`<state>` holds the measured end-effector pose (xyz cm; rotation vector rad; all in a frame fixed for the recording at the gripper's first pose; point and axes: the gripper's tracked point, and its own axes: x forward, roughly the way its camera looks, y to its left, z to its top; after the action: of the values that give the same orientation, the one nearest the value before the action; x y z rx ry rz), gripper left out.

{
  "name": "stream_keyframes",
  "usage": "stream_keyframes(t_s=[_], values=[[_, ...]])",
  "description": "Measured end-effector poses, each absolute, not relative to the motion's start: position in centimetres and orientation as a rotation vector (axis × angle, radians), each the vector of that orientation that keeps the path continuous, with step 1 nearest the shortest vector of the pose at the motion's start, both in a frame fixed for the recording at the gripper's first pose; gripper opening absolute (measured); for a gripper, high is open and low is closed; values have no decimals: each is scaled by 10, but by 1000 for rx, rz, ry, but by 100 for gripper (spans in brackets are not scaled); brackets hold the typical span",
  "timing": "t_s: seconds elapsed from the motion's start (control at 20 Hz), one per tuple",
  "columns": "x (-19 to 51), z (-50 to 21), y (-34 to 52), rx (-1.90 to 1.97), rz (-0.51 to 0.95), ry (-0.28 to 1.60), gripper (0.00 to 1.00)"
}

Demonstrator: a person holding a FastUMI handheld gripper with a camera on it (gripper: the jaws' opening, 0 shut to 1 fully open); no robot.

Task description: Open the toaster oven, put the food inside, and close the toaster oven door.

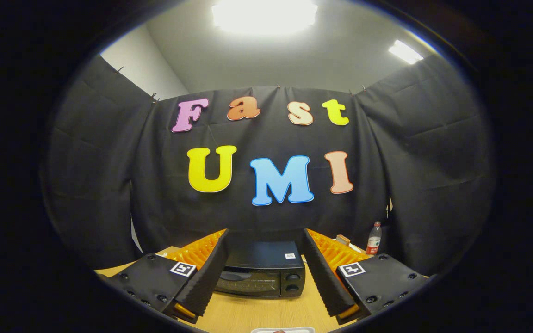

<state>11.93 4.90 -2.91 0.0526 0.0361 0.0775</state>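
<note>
A pale wooden tabletop (266, 314) spreads under me, ringed by the booth's black cloth wall (410, 152), with a grey ceiling and two bright ceiling lights (264, 14) above. My hand-held gripper (265, 240) has its fingers spread wide apart, holding nothing. The toaster oven (262, 273) sits on the tabletop ahead, seen between the fingers, black, door shut, two knobs on its right side. Beyond my right finger, a plastic bottle (374, 238) with a red cap stands by the cloth, with a small brownish item (343, 239) just beside it. A white object's rim (282, 330) peeks in nearest me.
</note>
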Motion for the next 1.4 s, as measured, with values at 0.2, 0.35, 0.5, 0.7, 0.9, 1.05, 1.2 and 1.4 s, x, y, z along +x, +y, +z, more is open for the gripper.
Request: stream_keyframes(t_s=[0.2, 0.35, 0.5, 0.7, 0.9, 1.05, 1.2, 1.4], values=[[154, -49, 66, 53, 98, 66, 96], [175, -67, 81, 55, 113, 84, 96], [195, -94, 99, 64, 129, 119, 96], [216, -136, 119, 65, 148, 193, 96], [235, -173, 133, 61, 144, 260, 97], [244, -196, 142, 63, 139, 310, 97], [250, -210, 150, 61, 129, 341, 97], [256, -232, 154, 52, 108, 391, 97]])
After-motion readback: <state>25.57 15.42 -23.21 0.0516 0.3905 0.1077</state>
